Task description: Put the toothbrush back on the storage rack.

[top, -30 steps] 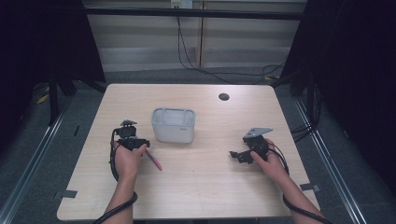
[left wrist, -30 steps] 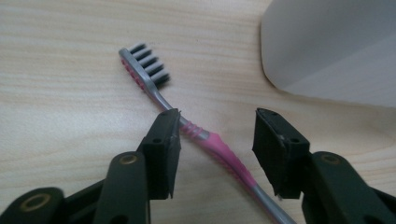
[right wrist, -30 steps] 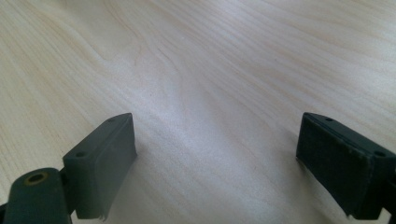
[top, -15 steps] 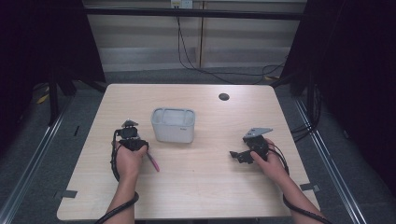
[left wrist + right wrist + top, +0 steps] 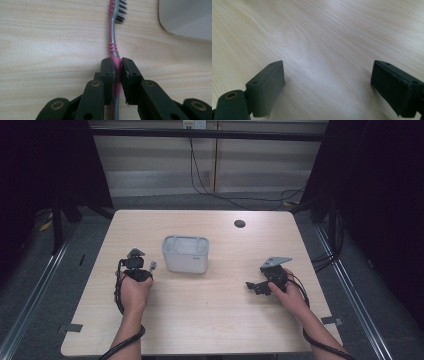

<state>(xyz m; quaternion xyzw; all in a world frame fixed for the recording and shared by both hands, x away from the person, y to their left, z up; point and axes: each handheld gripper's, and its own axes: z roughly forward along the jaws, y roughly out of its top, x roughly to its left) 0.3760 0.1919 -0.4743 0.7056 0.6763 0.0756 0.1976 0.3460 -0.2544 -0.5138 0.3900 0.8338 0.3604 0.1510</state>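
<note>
We see the pink-and-grey plastic toothbrush (image 5: pixel 114 45) lying flat on the pale wooden counter (image 5: pixel 210 305), its handle running straight out between the jaws of the left tool (image 5: pixel 115 75). That tool pinches the handle just below the ribbed pink rings, both pads pressed against the pink grip; its jaws have just been closing on it. The bristle head points away from the tool, near a corner of the light grey rounded plastic tub (image 5: pixel 185 253), which stands just beside the brush without touching it.

Compared with a second ago, the pink handle that showed on the counter beside the left hand (image 5: pixel 134 290) is now covered by that hand in the high view, and a small grey end (image 5: pixel 153 266) pokes out toward the tub.

The brush has a slim grey neck, pink ribbing and dark bristles with white tips.

The right tool (image 5: pixel 327 85) stands spread wide over bare counter, well apart from the tub.
</note>
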